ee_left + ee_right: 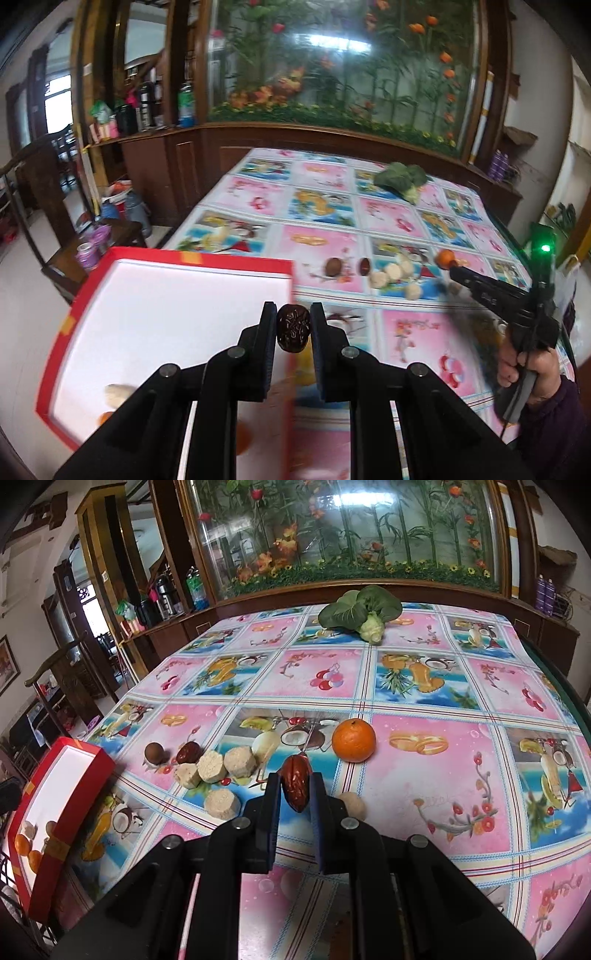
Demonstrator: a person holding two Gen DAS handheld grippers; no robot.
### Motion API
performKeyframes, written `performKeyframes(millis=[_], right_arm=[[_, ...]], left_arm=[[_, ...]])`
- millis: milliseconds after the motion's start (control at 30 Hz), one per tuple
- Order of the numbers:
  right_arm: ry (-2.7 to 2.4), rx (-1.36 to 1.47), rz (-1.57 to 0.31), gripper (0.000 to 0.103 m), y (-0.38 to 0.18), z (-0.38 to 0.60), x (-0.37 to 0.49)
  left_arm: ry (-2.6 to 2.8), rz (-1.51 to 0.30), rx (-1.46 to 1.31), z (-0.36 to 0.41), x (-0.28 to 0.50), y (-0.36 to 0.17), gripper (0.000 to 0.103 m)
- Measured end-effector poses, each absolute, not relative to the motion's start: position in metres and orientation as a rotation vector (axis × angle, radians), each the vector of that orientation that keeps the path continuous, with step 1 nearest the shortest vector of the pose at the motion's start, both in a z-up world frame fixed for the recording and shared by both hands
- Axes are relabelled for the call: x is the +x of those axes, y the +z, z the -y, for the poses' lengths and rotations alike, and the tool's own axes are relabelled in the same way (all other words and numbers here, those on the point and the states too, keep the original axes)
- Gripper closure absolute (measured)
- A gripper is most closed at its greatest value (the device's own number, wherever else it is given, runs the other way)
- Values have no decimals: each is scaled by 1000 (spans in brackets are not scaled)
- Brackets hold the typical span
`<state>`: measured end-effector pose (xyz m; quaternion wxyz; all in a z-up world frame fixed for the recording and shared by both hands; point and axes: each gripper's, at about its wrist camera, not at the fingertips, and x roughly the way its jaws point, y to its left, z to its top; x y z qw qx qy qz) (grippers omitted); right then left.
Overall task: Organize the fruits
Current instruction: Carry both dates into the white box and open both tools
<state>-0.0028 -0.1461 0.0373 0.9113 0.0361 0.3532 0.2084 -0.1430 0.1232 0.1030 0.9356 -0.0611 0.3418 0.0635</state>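
Observation:
My left gripper (293, 325) is shut on a dark wrinkled red date (293, 328) and holds it over the right edge of a red box with a white inside (177, 295). The box holds a pale round cake (117, 393) and oranges (23, 845). My right gripper (295, 794) is shut on a red date (296, 784) just above the tablecloth. It shows in the left wrist view (452, 271) at the right. On the table lie an orange (353, 740), another red date (188, 752), a brown round fruit (154, 753) and several pale cakes (212, 766).
A leafy green vegetable (364, 613) lies at the table's far side. The flowered tablecloth (443, 782) covers the table. The red box (55, 812) sits at the table's left edge. A wooden cabinet with a glass flower display (351, 535) stands behind.

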Motion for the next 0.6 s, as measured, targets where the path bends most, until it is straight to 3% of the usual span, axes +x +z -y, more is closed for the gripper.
performKeyframes(millis=[367,600], right_arm=[[738,23,-679,86,70,20,-87],[901,-99,-749,86,77,-69,-120]], left_arm=[[293,-715,-175,-207,-161,90,87],[374,-731,-198,-249,-170,81,87]])
